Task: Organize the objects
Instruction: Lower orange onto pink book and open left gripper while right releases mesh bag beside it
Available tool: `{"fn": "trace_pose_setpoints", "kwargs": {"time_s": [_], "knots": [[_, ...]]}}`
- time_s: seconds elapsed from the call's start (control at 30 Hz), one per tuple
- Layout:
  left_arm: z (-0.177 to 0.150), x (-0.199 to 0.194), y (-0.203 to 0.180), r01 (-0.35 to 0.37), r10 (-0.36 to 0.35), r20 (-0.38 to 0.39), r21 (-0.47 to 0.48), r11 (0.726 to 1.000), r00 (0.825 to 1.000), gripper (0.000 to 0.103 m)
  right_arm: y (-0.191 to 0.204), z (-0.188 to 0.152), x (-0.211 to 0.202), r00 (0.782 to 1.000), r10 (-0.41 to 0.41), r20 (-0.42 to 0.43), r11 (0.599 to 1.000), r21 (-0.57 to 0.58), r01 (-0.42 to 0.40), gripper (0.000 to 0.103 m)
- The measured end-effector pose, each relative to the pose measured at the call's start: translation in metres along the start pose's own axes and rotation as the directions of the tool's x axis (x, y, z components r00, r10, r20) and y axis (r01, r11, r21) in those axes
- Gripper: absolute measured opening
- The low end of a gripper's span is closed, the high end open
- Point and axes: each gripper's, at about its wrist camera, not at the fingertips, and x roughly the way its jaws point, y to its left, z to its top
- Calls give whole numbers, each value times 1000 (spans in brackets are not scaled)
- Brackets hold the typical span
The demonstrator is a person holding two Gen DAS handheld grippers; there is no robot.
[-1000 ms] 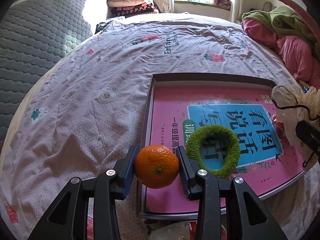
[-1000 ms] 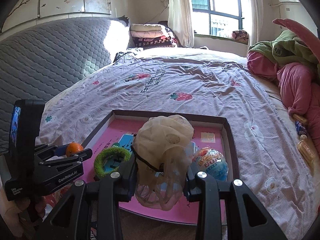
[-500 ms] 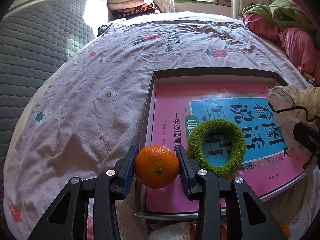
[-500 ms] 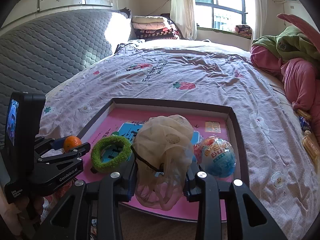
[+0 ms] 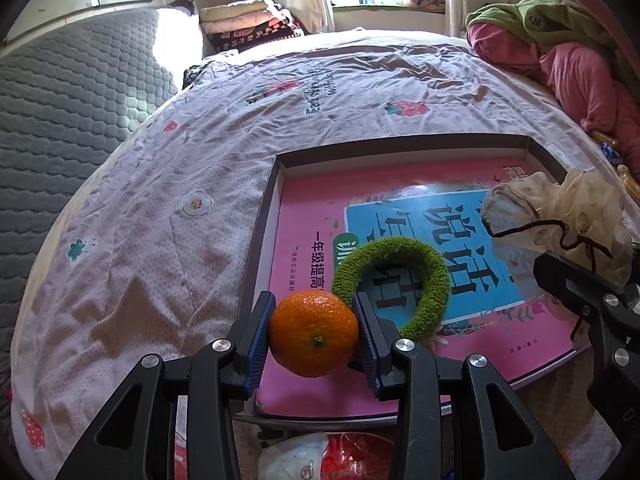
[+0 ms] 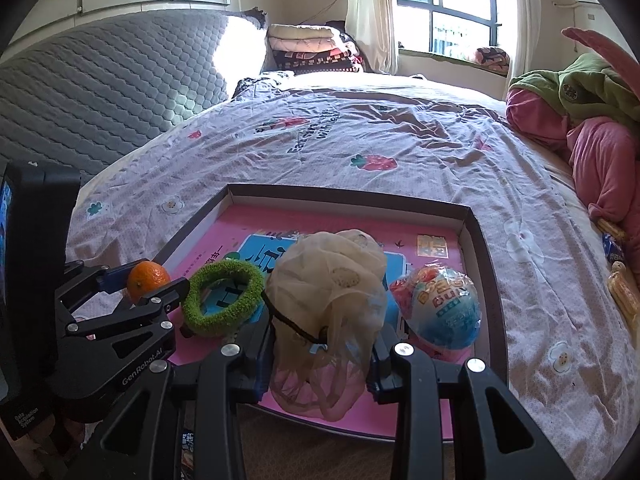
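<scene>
**Orange fruit and gauze pouch clamped over a shallow box**

Orange, dimpled mandarin (image 5: pixel 314 338) clamped between the blue pads of the left gripper (image 5: pixel 314 340), jaws narrowed onto its sides; held above the near left corner of the shallow box (image 5: pixel 260 236), at about 6 o'clock in the left wrist view. Fuzzy green ring (image 5: pixel 394 284) lying flat on the pink book cover (image 5: pixel 308 216) lining the box floor, just beyond the mandarin toward 1 o'clock, appearing to touch the right finger. Cream gauze pouch (image 6: pixel 328 292) with black drawstring gripped between the pads of the right gripper (image 6: pixel 322 354), jaws narrowed onto it; pouch bulging above the fingers and hanging slack below, over the near edge of the box at 6 o'clock in the right wrist view. Wrapped egg-shaped toy (image 6: pixel 440 308), blue and orange, resting inside the box at 4 o'clock from the pouch, near the right wall. Box set on a pale floral bedsheet (image 6: pixel 360 132); grey quilted headboard (image 6: pixel 100 92) at 10 o'clock, pink and green bedding (image 6: pixel 592 120) heaped at 2 o'clock, folded blankets (image 6: pixel 308 46) stacked at 12 o'clock beside the window (image 6: pixel 448 4).
</scene>
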Motion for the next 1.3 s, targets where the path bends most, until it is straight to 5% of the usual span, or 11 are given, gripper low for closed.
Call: {"fn": "trace_pose_setpoints", "kwargs": {"time_s": [0.47,0.87,1.3], "knots": [[-5,10,6,87,-90,-39,-68,994,995,41,1,-12,18,997,-4,-72,1000,-7,4,37],[-12,16,31,200,-212,-48,-185,962,976,43,3,-15,23,995,-5,-97,1000,-24,3,44],[-15,10,34,224,-234,-39,-174,959,972,44,2,-16,17,995,-4,-97,1000,-26,2,53]]}}
